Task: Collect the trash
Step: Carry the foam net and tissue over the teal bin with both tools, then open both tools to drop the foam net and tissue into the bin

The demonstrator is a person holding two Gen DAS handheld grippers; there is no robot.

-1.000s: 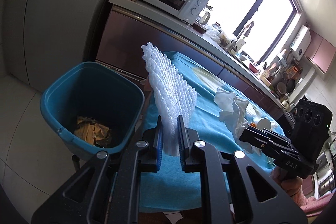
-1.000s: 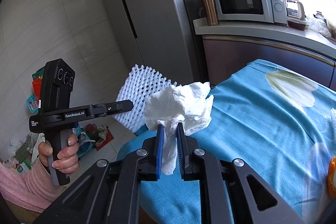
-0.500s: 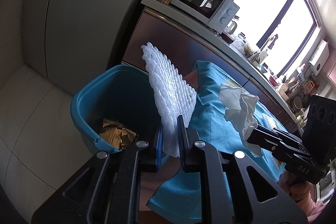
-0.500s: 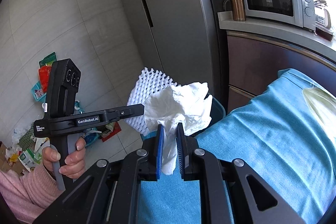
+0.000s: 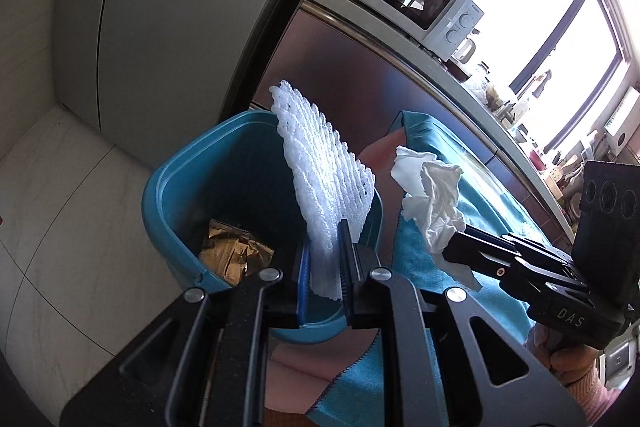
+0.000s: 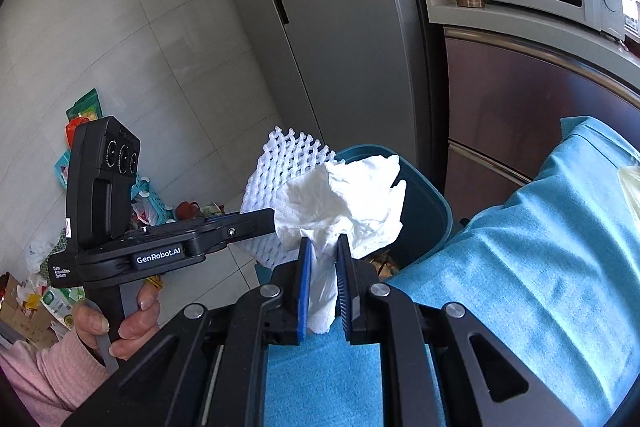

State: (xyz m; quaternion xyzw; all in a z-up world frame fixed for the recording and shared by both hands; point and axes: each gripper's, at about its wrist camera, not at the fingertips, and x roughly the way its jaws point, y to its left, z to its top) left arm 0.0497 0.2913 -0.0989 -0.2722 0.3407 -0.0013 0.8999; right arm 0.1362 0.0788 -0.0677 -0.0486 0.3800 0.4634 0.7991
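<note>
While your left hand-held gripper [image 5: 325, 267] pinches the foam net [image 5: 324, 179] just above the teal bin [image 5: 168, 195], your right hand-held gripper [image 6: 323, 275] clamps the crumpled tissue [image 6: 344, 199] beside it; next, spread both over the opening.

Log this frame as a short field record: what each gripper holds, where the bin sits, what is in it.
left gripper: shut on white foam fruit net, over the bin's opening
right gripper: shut on crumpled white paper tissue, near the bin's rim
bin: teal plastic trash bin, on the floor beside the table with the blue cloth
bin contents: crumpled gold foil wrapper
</note>
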